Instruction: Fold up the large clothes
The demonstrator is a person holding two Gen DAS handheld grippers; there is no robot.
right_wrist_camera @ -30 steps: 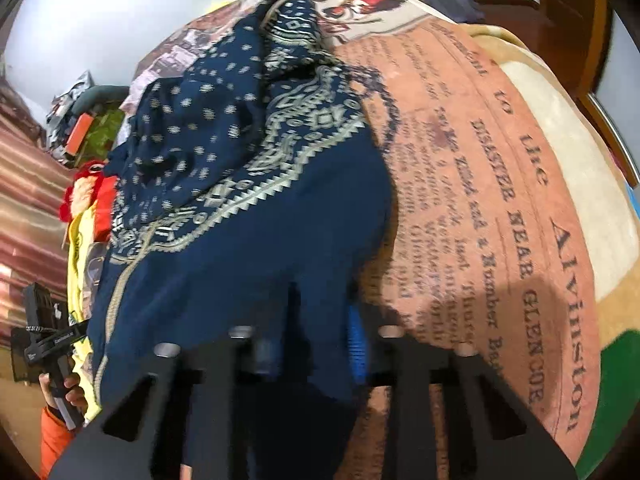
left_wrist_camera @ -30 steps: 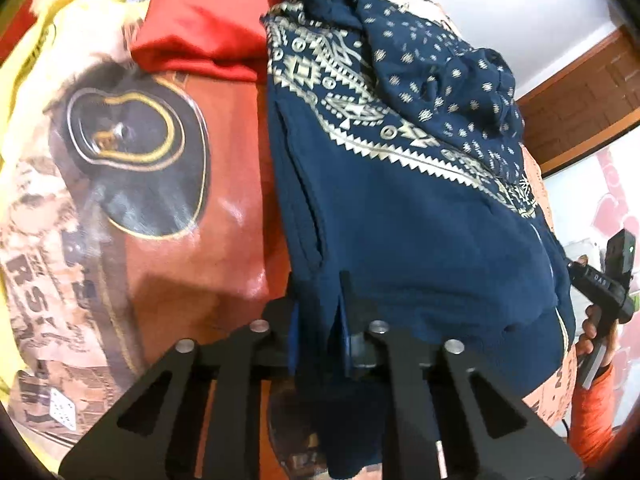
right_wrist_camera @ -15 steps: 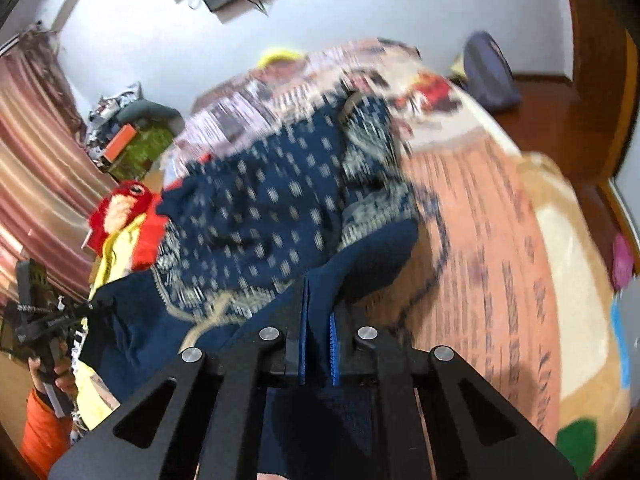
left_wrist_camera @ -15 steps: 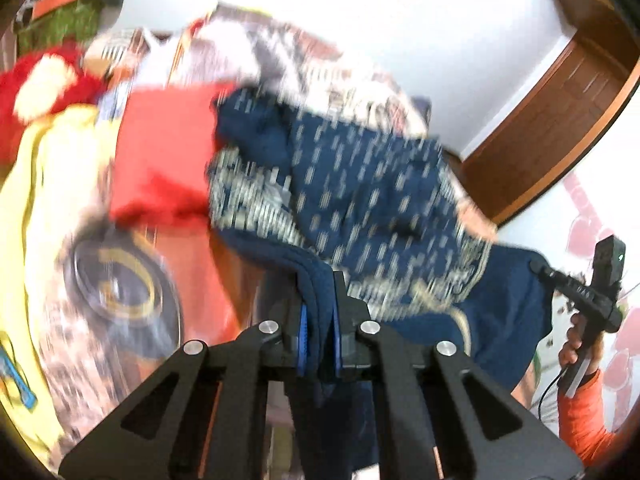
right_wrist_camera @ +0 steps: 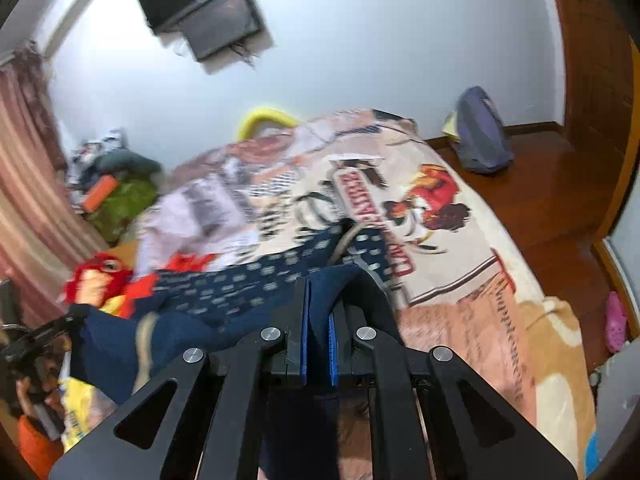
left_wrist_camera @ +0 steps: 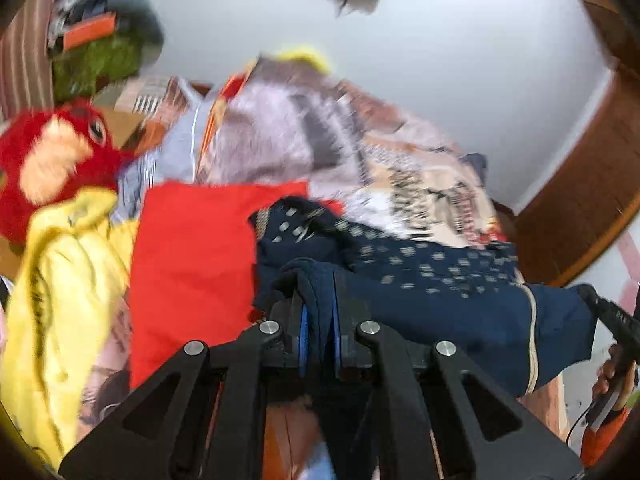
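The navy garment (left_wrist_camera: 440, 292) is lifted off the bed and stretched between the two grippers, a dark blue piece with pale dotted print on its upper layers and a light trim line near its right end in the left wrist view. It fills the lower middle of both frames. In the left wrist view the left gripper (left_wrist_camera: 319, 332) has its blue-padded jaws pressed narrow on a bunched fold of the cloth, just below frame centre. In the right wrist view the right gripper (right_wrist_camera: 318, 344) pinches another fold of the same garment (right_wrist_camera: 224, 300) in the same way, jaws nearly together with only fabric between them. The cloth runs from that grip toward the lower left of the frame, where the other gripper and the hand (right_wrist_camera: 30, 392) holding it show at the edge, blurred.

Behind the garment in the left wrist view lies a red cloth (left_wrist_camera: 192, 260), left of centre, and a yellow cloth (left_wrist_camera: 60, 300) further left. A red plush toy (left_wrist_camera: 52, 160) sits at the upper left. The printed bedspread (right_wrist_camera: 460, 280) covers the bed across the middle and right of the right wrist view. A dark screen (right_wrist_camera: 208, 12) hangs on the white wall at upper left, and a grey-blue bag (right_wrist_camera: 480, 136) rests on the wooden floor at upper right.
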